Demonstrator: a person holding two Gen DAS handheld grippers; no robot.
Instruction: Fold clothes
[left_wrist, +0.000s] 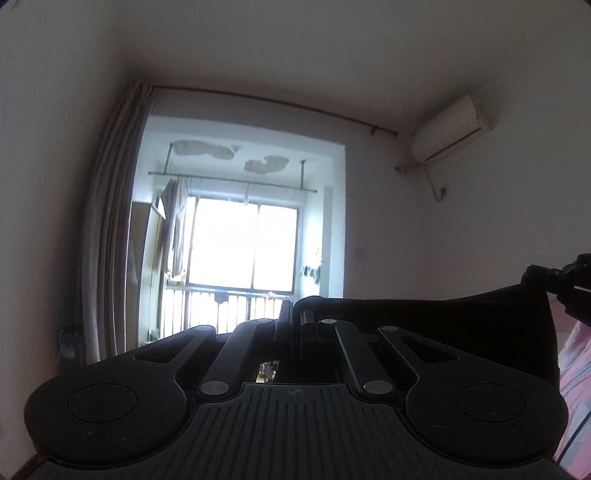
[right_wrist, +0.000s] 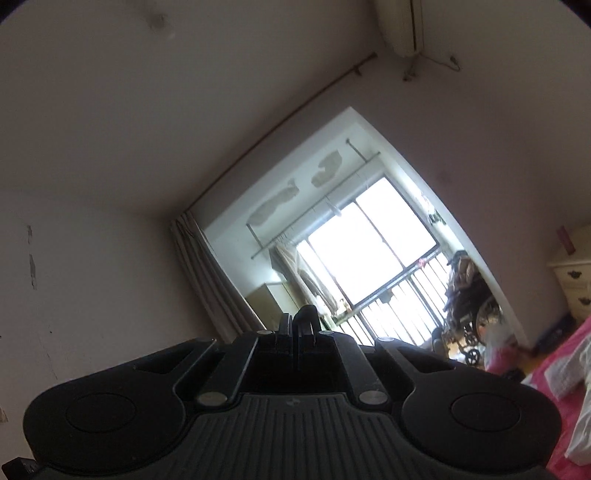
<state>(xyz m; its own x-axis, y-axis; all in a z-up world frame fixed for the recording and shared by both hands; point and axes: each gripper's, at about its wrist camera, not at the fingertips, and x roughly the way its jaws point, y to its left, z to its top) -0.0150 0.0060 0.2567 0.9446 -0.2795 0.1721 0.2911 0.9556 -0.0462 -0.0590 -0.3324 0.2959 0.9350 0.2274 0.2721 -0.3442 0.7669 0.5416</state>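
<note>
A dark garment (left_wrist: 424, 317) stretches as one taut edge from the left gripper (left_wrist: 296, 317), whose fingers are clamped on it, to the right gripper (left_wrist: 561, 284). In the right wrist view, the right gripper (right_wrist: 296, 325) pinches one dark fold (right_wrist: 306, 315).

The left gripper (left_wrist: 295, 314) and the right gripper (right_wrist: 295, 325) are black, and the garment (left_wrist: 424, 317) between their fingers is also black. The cloth (left_wrist: 576, 373) has pink and white stripes. The bedcover (right_wrist: 550, 362) is bright pink. The curtain (left_wrist: 110, 206) is beige, and the walls (left_wrist: 443, 221) are white.
</note>
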